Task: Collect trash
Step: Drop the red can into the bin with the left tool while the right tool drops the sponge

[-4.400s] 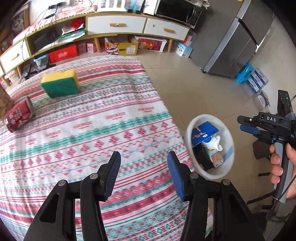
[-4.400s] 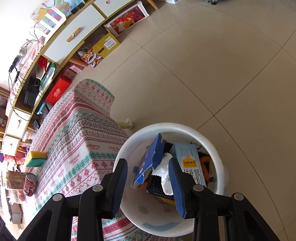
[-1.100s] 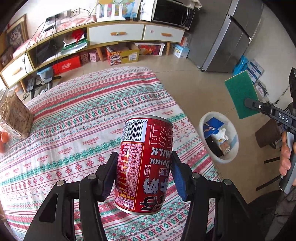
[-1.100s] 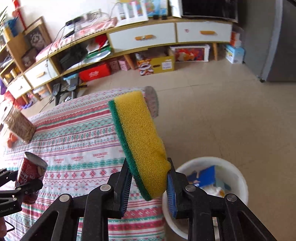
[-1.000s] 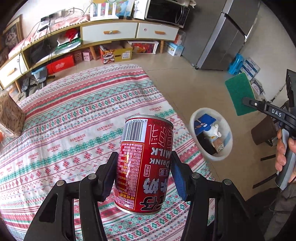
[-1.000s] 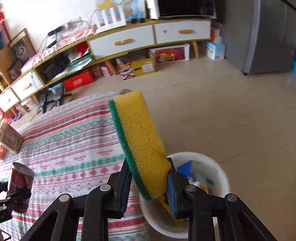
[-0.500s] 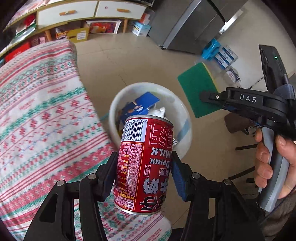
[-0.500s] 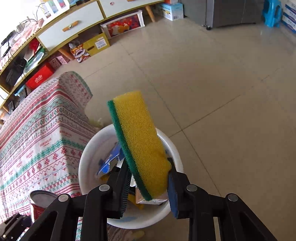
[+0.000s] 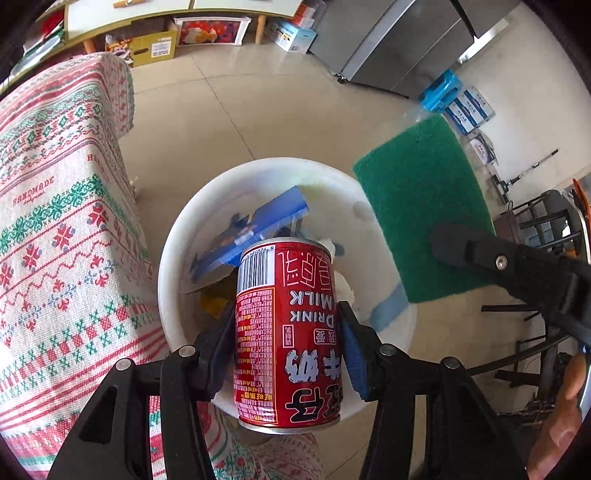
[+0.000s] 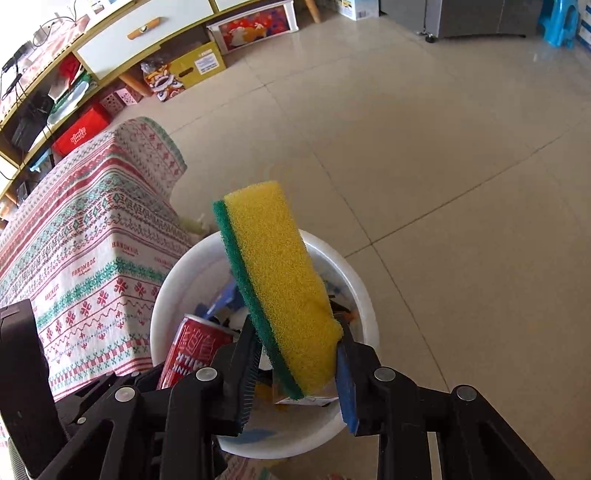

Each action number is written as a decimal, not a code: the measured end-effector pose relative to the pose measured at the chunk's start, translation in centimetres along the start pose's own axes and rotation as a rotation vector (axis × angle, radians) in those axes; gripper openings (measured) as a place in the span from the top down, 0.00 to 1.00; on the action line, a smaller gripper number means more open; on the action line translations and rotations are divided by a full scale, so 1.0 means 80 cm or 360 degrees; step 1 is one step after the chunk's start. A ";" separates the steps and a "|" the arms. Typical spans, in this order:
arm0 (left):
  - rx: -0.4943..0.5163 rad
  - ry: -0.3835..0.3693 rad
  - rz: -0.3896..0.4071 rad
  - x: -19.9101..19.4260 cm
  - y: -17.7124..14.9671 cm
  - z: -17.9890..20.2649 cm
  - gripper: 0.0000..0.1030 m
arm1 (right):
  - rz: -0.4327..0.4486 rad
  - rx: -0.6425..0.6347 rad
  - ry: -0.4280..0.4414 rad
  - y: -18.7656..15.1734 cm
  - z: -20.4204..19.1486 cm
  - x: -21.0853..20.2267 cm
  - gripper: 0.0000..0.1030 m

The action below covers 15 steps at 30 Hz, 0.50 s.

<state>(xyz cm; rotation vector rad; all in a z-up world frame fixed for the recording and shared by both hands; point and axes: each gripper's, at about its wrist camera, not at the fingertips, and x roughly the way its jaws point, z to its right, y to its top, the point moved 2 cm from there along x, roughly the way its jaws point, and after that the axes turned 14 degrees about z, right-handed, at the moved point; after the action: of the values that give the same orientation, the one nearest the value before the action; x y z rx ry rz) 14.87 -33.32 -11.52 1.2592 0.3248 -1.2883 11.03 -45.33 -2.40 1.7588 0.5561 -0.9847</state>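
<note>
Glossy beige floor tiles (image 10: 443, 147) spread from a table under a red-and-green patterned cloth (image 9: 48, 221) to a long white-fronted cabinet (image 10: 140, 33) with boxes (image 10: 195, 62) beneath, a steel fridge (image 9: 391, 48) and a blue stool (image 10: 559, 20) beyond.

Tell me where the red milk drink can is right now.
The red milk drink can is clamped in the left gripper, held over the white trash bin, beside the tablecloth-covered table.

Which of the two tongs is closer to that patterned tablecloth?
Left. The left tongs, holding the can, hang over the bin beside the tablecloth; the right tongs, gripping the sponge, sit farther out.
</note>
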 end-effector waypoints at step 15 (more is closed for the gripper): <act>-0.0043 -0.0018 0.0203 -0.067 0.021 -0.018 0.43 | -0.0040 -0.0120 -0.0164 -0.004 -0.002 0.009 0.53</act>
<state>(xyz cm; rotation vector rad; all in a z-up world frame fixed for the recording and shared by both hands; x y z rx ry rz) 15.05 -29.69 -6.99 1.2297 0.2493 -1.1779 11.28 -45.12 -3.14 1.6281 0.5440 -1.0523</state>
